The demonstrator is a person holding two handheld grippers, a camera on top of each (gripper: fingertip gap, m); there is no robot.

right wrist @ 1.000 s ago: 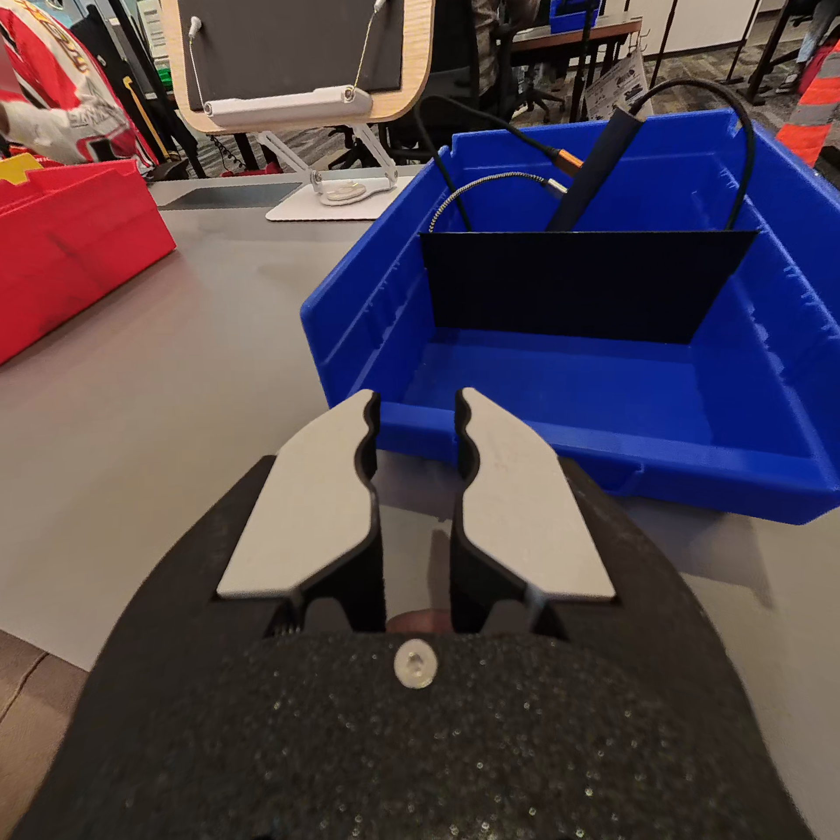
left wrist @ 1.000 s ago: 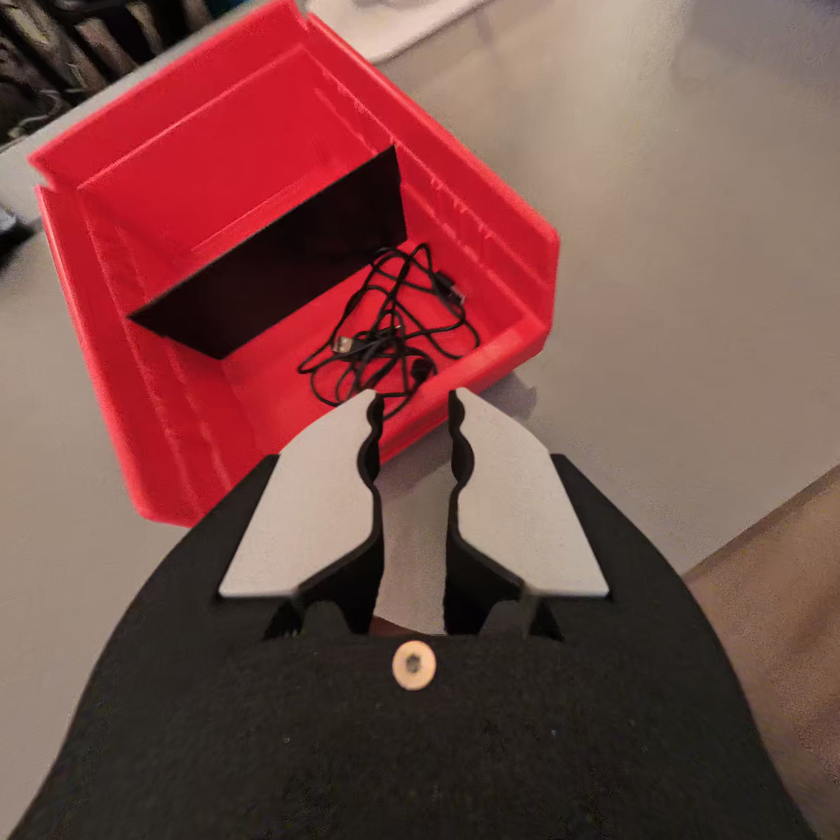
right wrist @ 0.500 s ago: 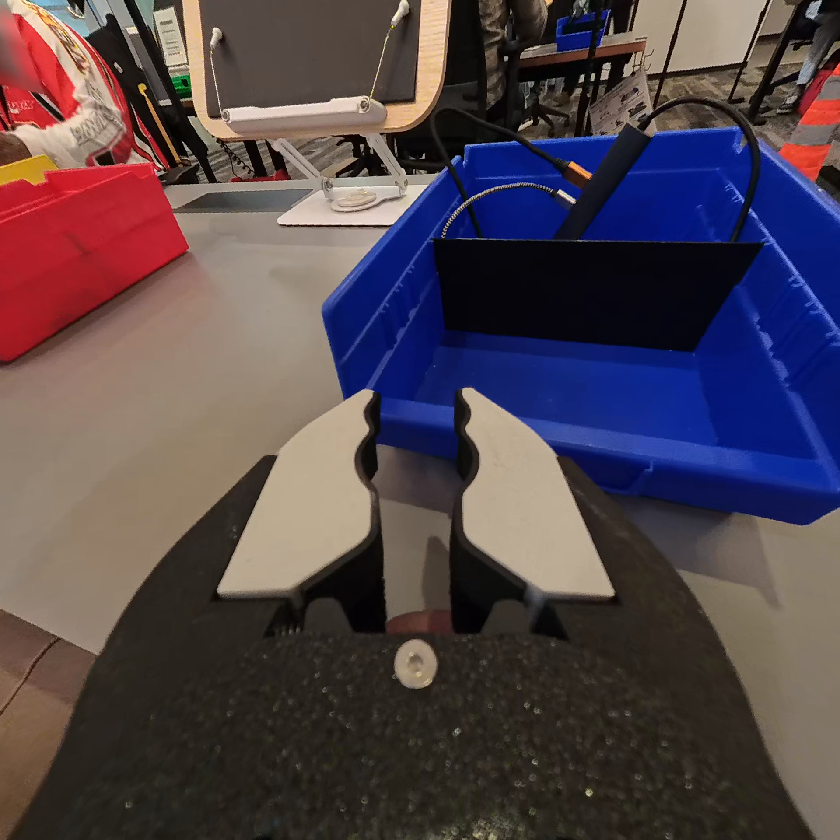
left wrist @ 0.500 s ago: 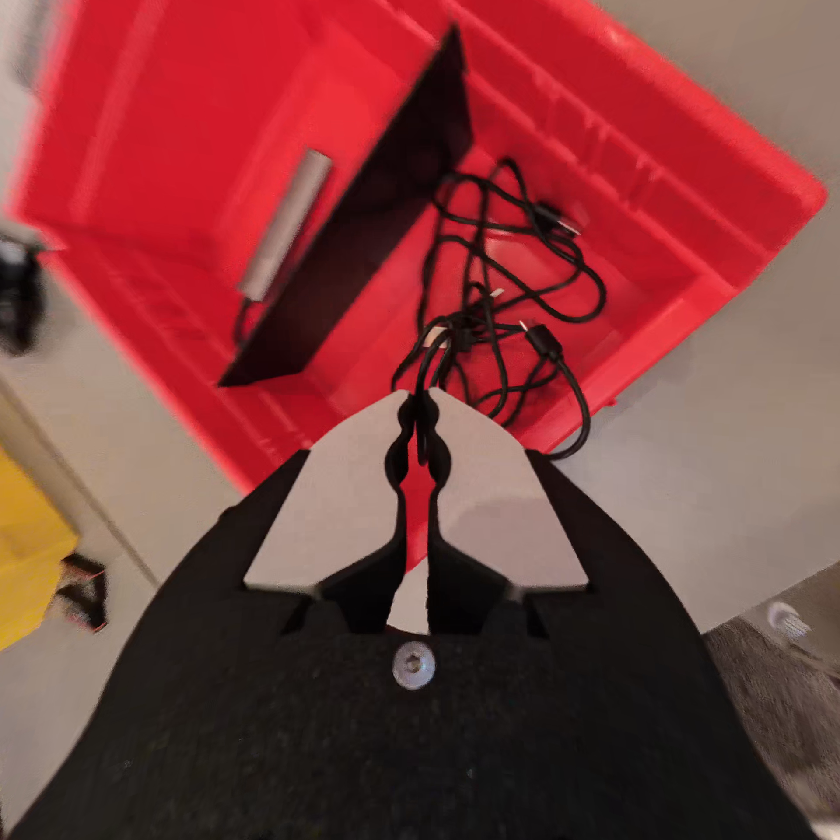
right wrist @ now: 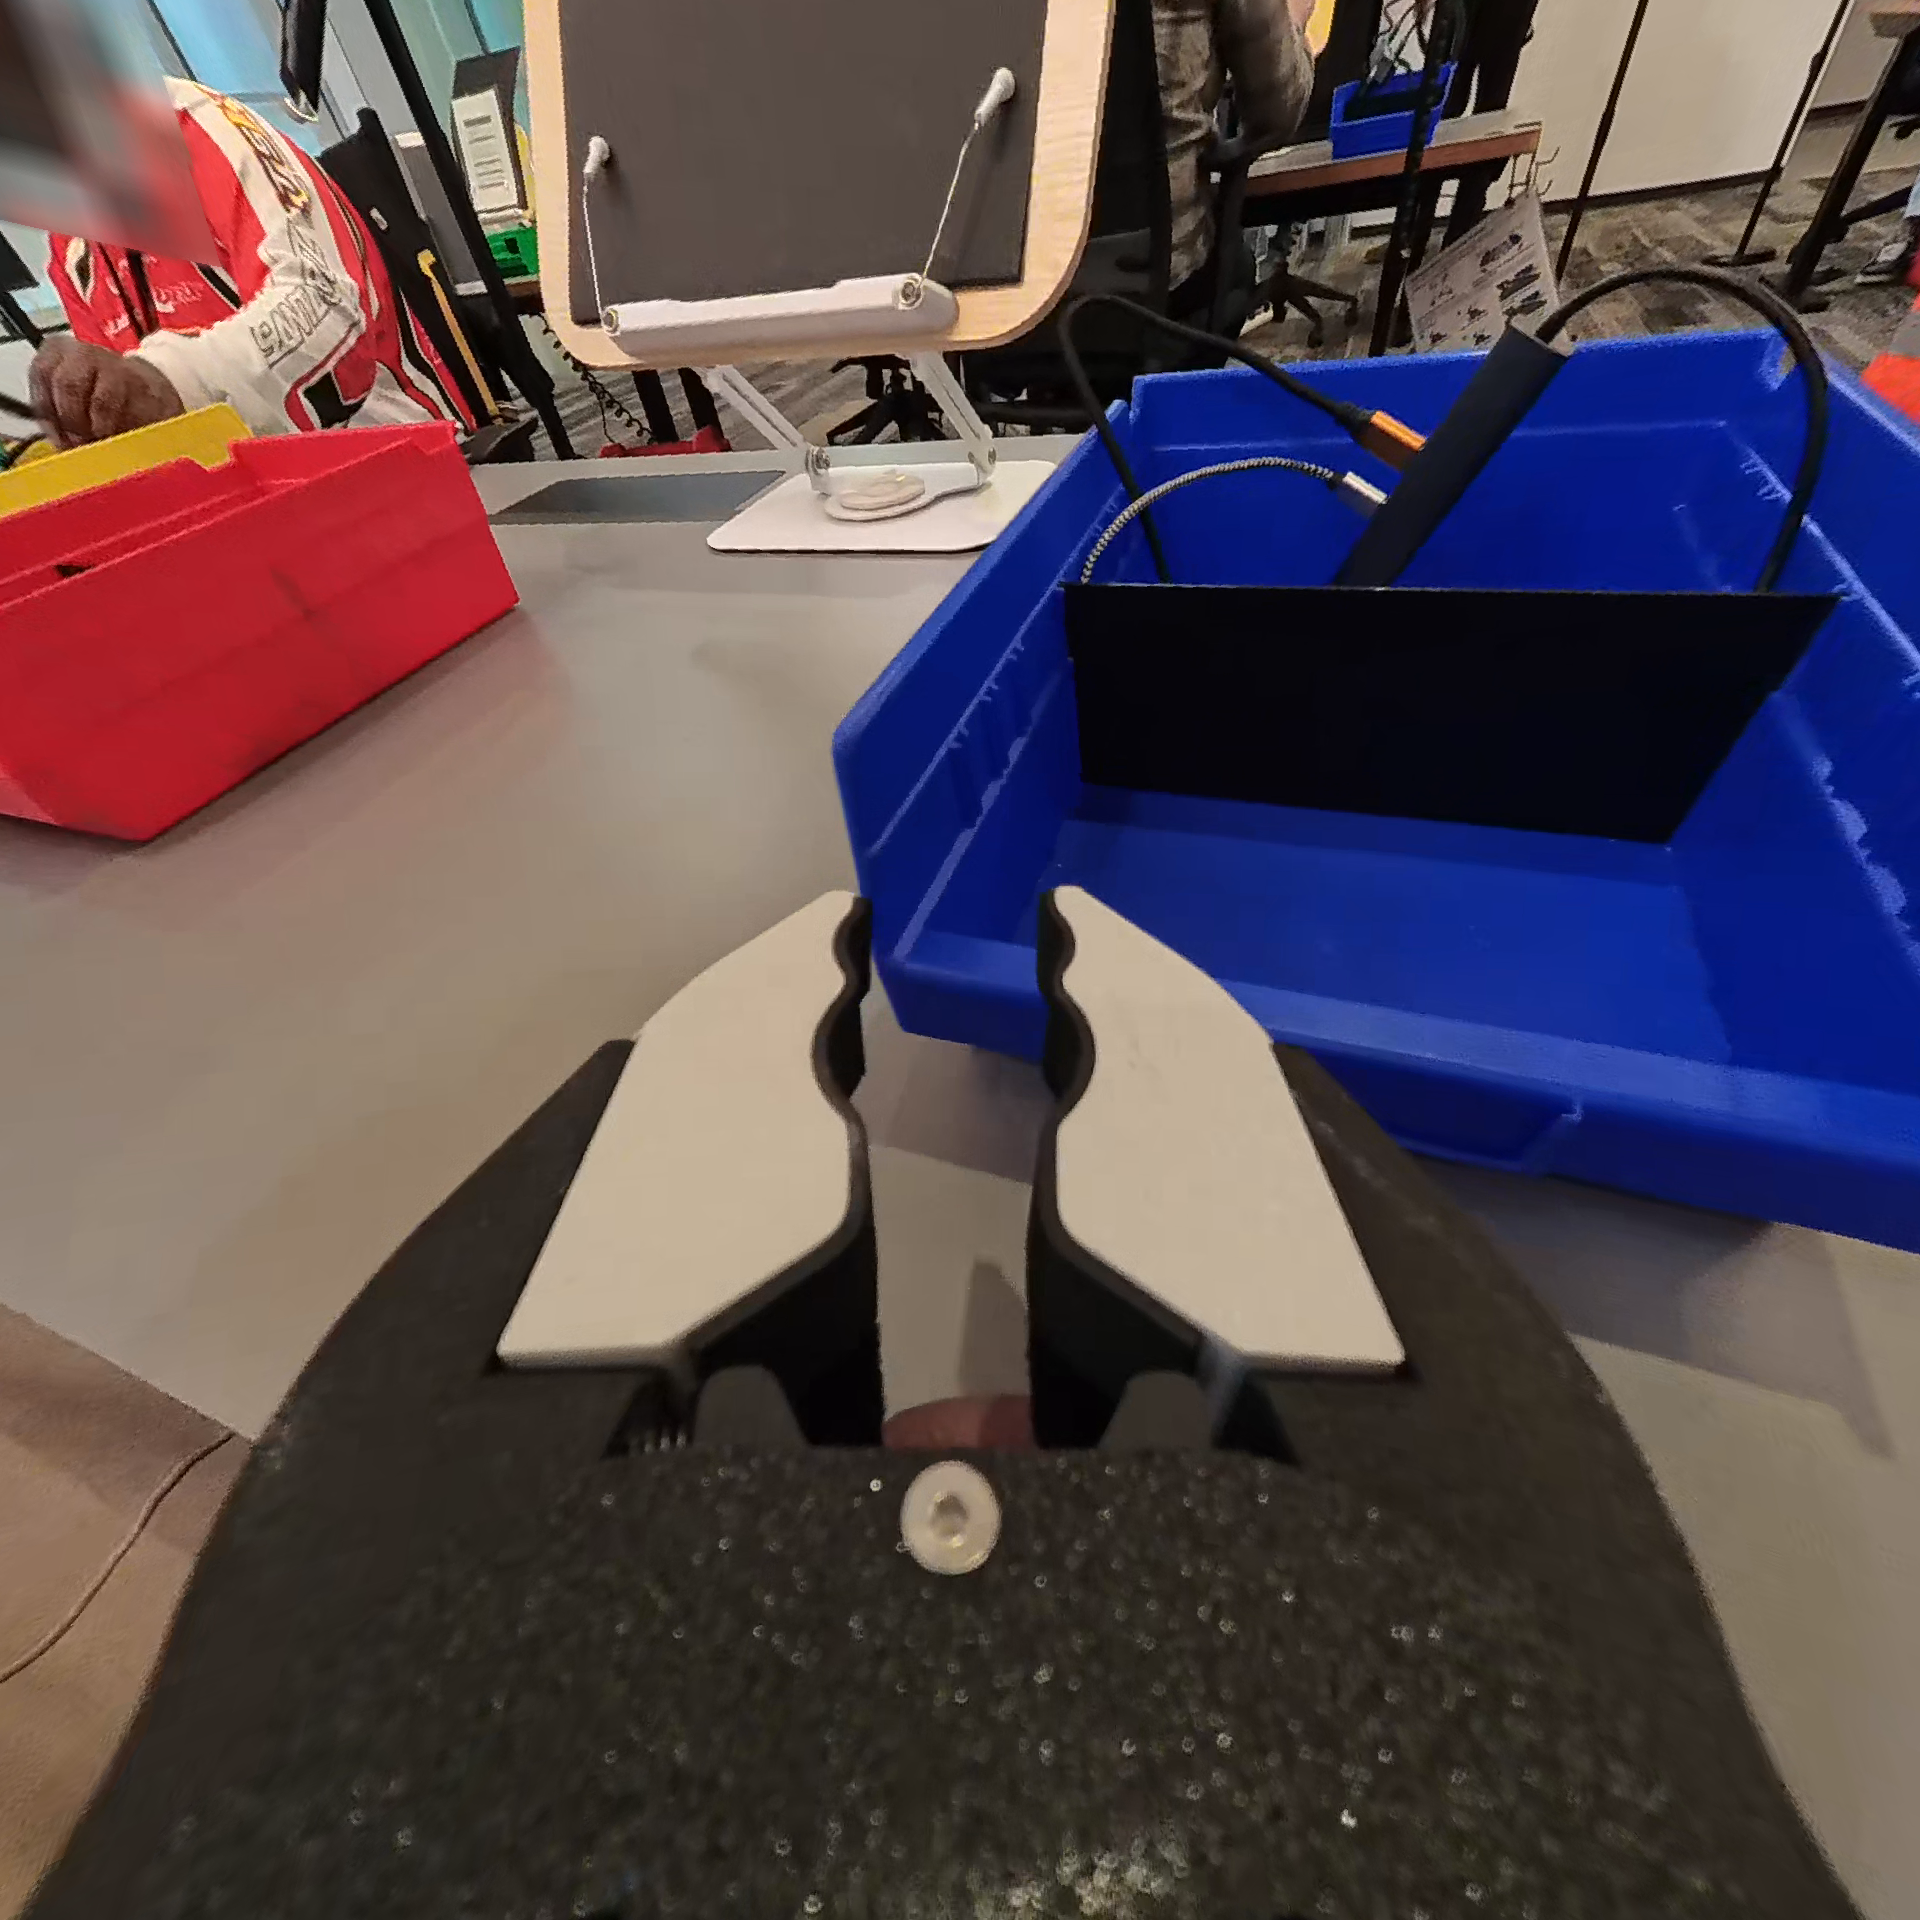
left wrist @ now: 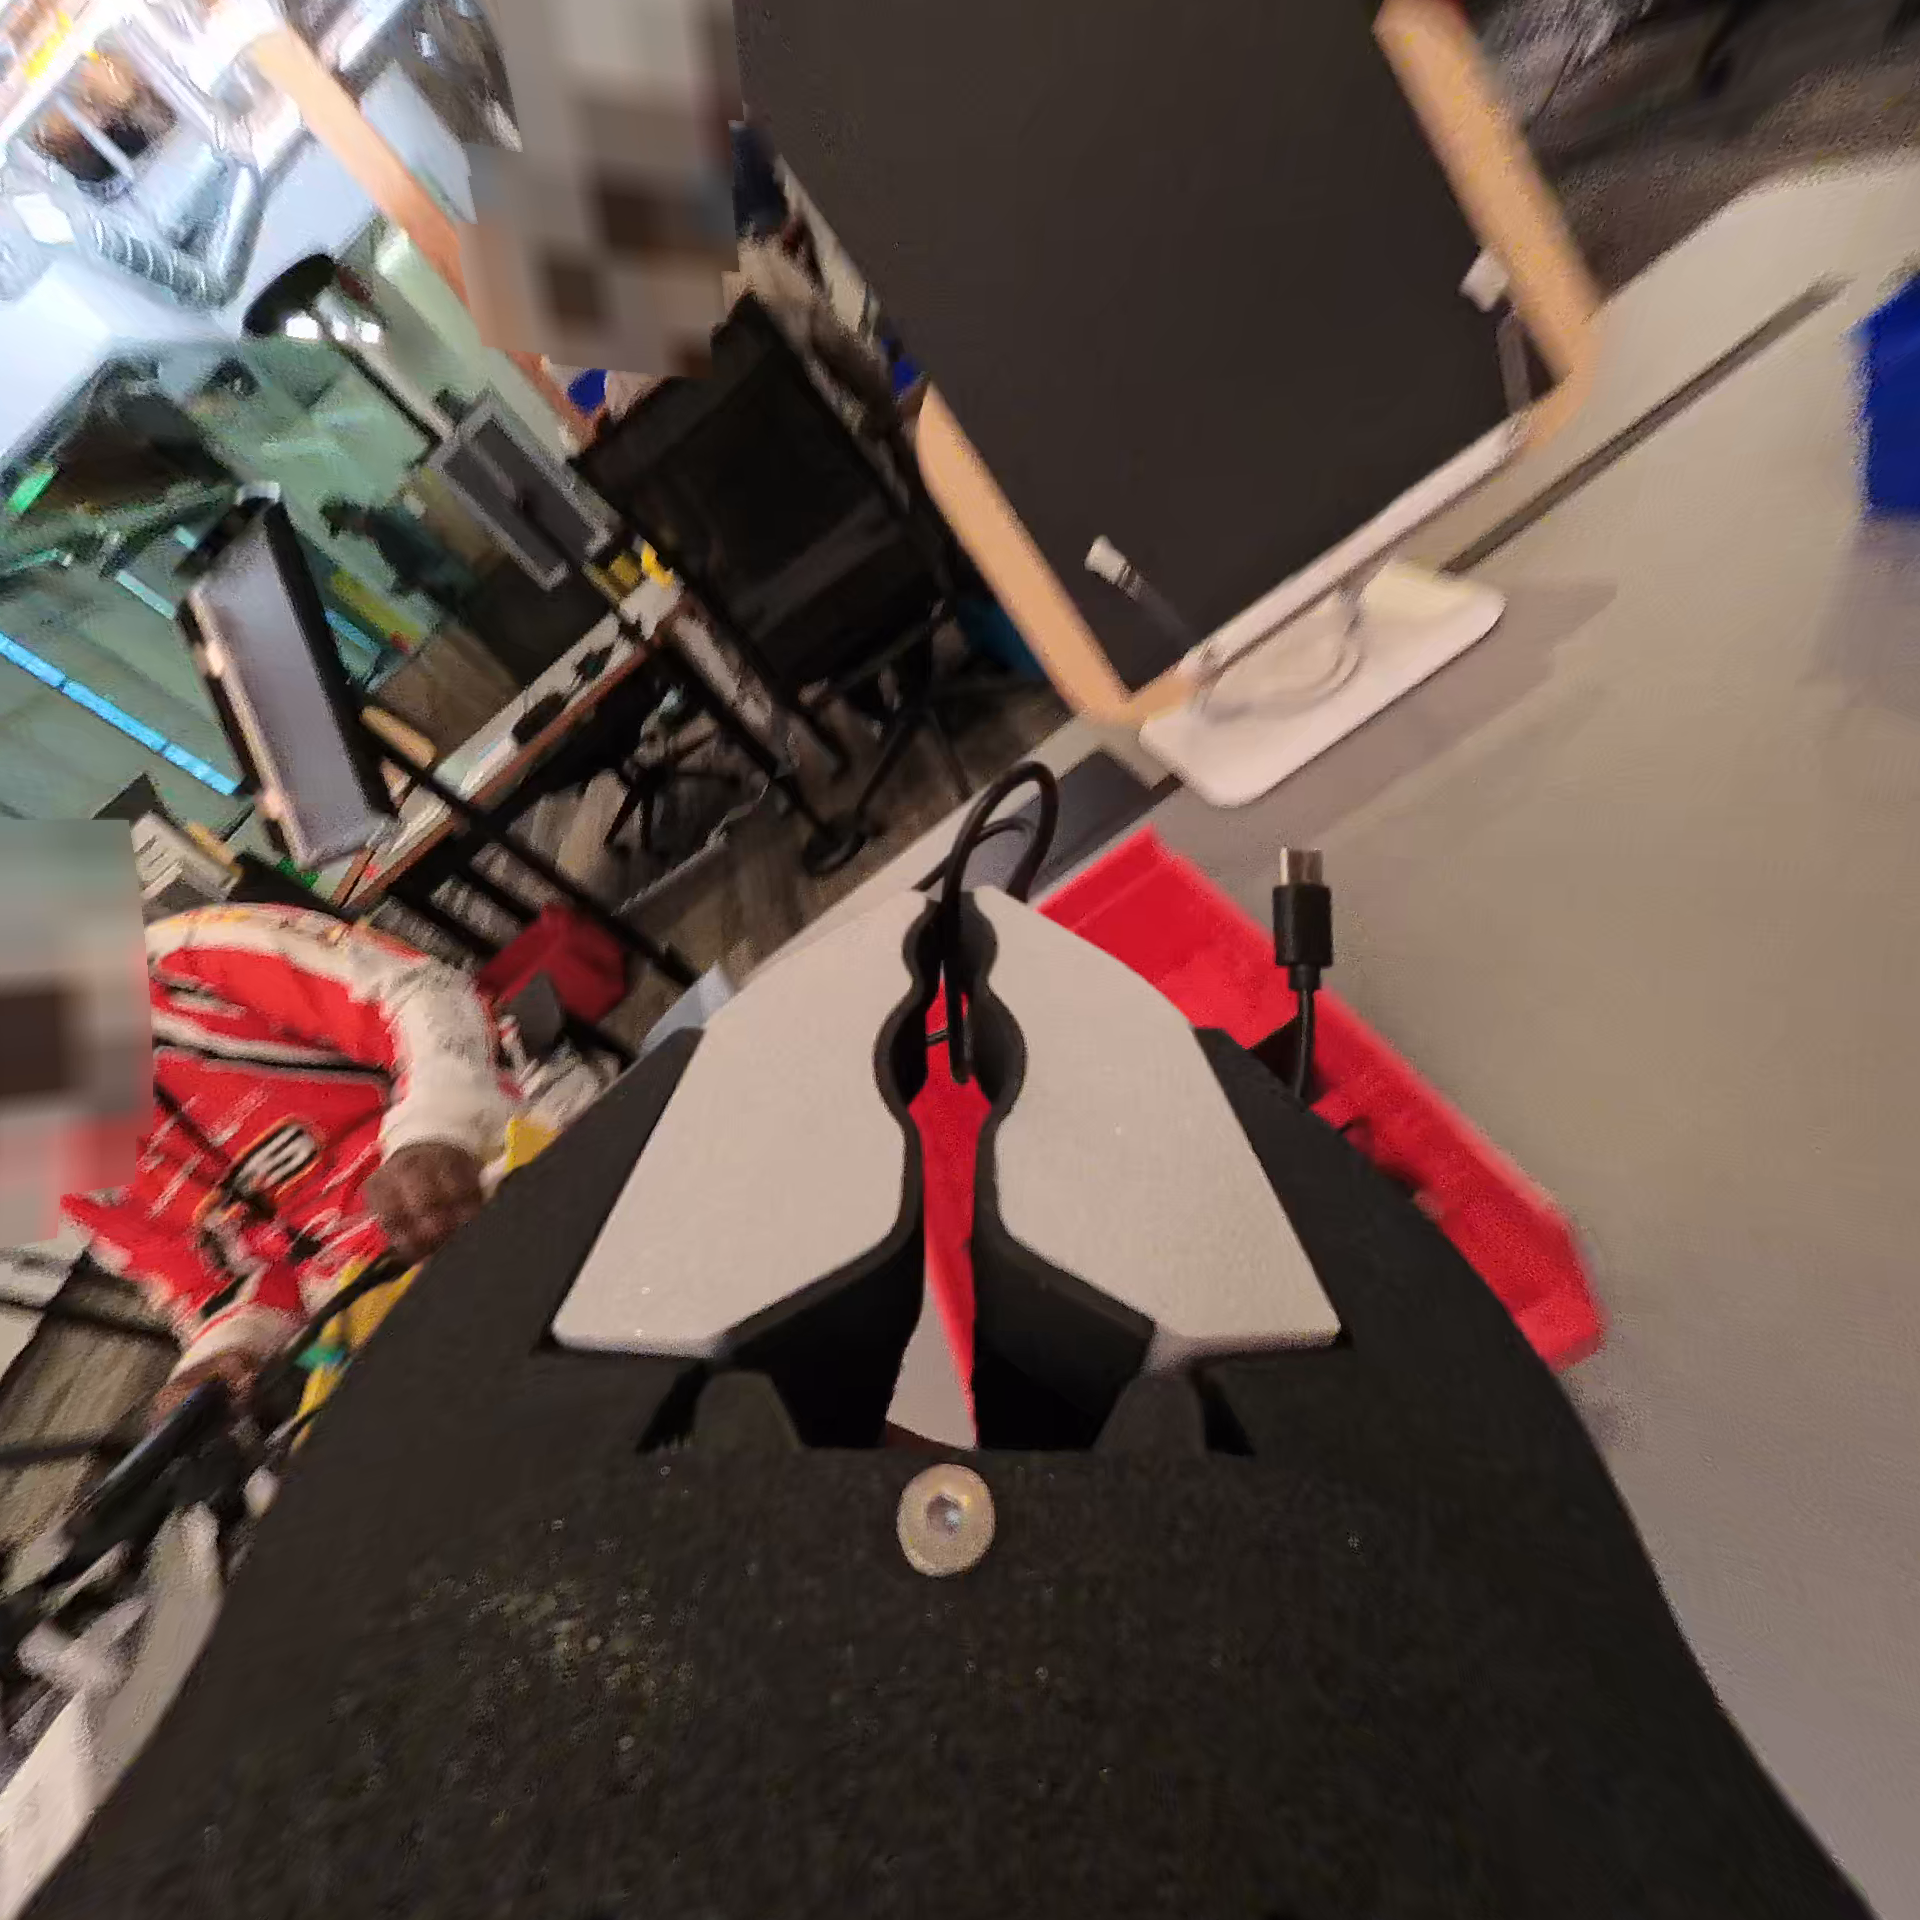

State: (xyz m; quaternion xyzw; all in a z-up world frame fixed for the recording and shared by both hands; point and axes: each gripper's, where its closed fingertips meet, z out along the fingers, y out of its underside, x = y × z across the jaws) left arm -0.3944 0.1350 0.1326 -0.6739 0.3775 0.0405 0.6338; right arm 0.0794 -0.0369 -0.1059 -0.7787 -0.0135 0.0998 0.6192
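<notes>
Cable pinched! Left tool [left wrist: 954, 914] is clamped on a thin black cable [left wrist: 1013, 805] looping above its tips, plug end [left wrist: 1302, 914] dangling just to the side, over the red bin [left wrist: 1392, 1112]. Right tool [right wrist: 948, 925] hangs released, holding nothing, above the desk [right wrist: 416, 935], the blue bin [right wrist: 1455, 1101] directly ahead, its front rim beside the tips.
</notes>
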